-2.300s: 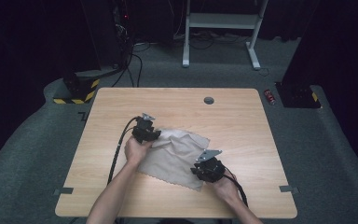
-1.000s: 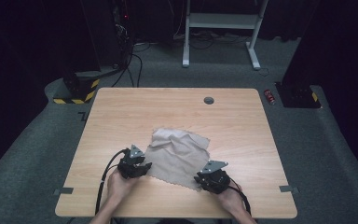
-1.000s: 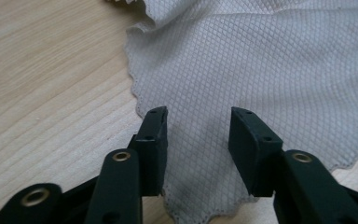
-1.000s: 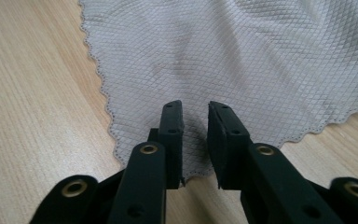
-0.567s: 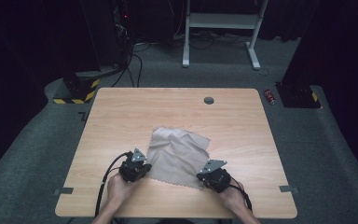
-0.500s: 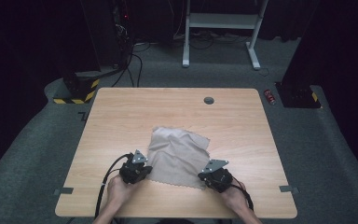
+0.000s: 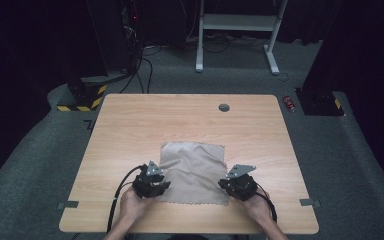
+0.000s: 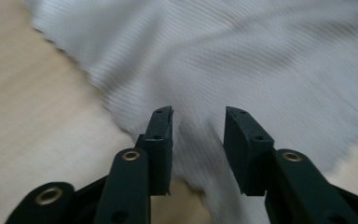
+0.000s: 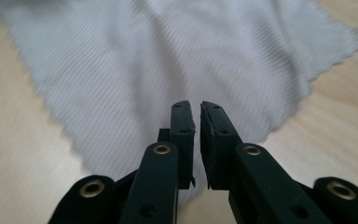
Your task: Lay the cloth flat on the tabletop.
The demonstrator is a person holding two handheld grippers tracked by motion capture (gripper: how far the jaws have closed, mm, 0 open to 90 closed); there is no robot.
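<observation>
Lifting away carelessly could drag the cloth [image 7: 194, 172], lying flat near the table's [image 7: 130, 125] 6 o'clock edge, since the left gripper [image 8: 198, 128], just opened to a moderate gap, and the right gripper [image 9: 196, 119], barely parted, sit over its near corners.

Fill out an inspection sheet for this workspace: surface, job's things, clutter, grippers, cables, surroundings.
Surface: wooden table, with a round grommet near the far edge.
Job's things: grey cloth spread nearly flat, near edge toward the person.
Clutter: nothing seen on the table.
Grippers: left hand-held gripper at the cloth's near left corner, jaws apart, just been opening; right hand-held gripper at the near right corner, narrow gap, just been opening.
Cables: a black cable trails from the left one.
Surroundings: grey carpet, white frame, red can on the floor.
</observation>
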